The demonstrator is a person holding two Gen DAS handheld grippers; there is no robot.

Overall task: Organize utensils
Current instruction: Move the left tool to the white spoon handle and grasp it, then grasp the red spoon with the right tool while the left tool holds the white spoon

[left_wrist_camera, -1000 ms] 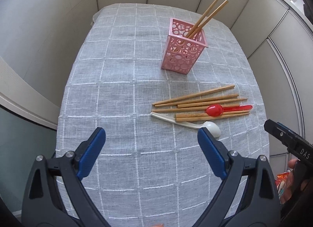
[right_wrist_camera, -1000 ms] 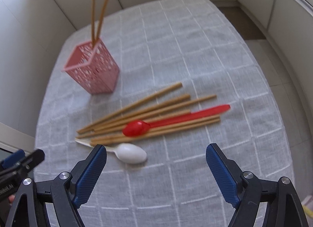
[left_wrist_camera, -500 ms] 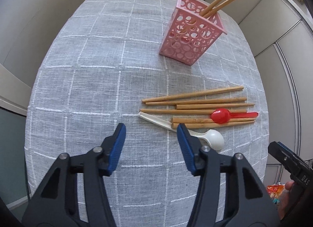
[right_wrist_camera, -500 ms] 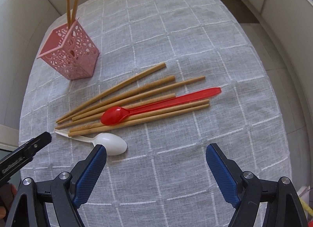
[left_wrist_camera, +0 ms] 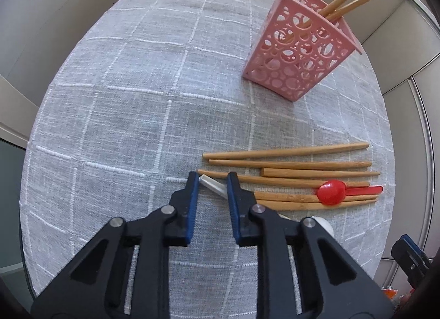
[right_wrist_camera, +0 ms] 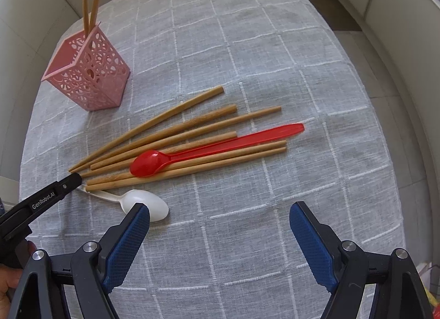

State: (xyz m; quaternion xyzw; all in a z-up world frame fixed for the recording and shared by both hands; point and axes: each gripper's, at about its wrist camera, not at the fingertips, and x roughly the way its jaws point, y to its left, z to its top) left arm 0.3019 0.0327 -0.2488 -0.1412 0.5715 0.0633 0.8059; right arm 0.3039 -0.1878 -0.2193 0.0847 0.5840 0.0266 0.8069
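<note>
Several wooden chopsticks (left_wrist_camera: pixel 288 165) (right_wrist_camera: pixel 176 126) lie side by side on the grey checked tablecloth with a red spoon (left_wrist_camera: pixel 331 192) (right_wrist_camera: pixel 154 163) across them and a white spoon (right_wrist_camera: pixel 145 203) beside them. My left gripper (left_wrist_camera: pixel 212 179) is half closed around the tip of the white spoon's handle (left_wrist_camera: pixel 213 183), its jaws a small gap apart from it. A pink perforated holder (left_wrist_camera: pixel 299 52) (right_wrist_camera: pixel 88 74) stands upright with two chopsticks in it. My right gripper (right_wrist_camera: pixel 220 222) is wide open and empty, just short of the white spoon's bowl.
The round table's edge (left_wrist_camera: pixel 27 209) curves close on the left and right (right_wrist_camera: pixel 396 181). Beige wall panels (left_wrist_camera: pixel 55 3) surround the table. The left gripper's black finger (right_wrist_camera: pixel 55 189) shows in the right wrist view at the chopstick tips.
My left gripper moved forward and right to the white spoon's handle and narrowed its jaws around it. My right gripper drew a little closer to the utensils and stayed wide open.
</note>
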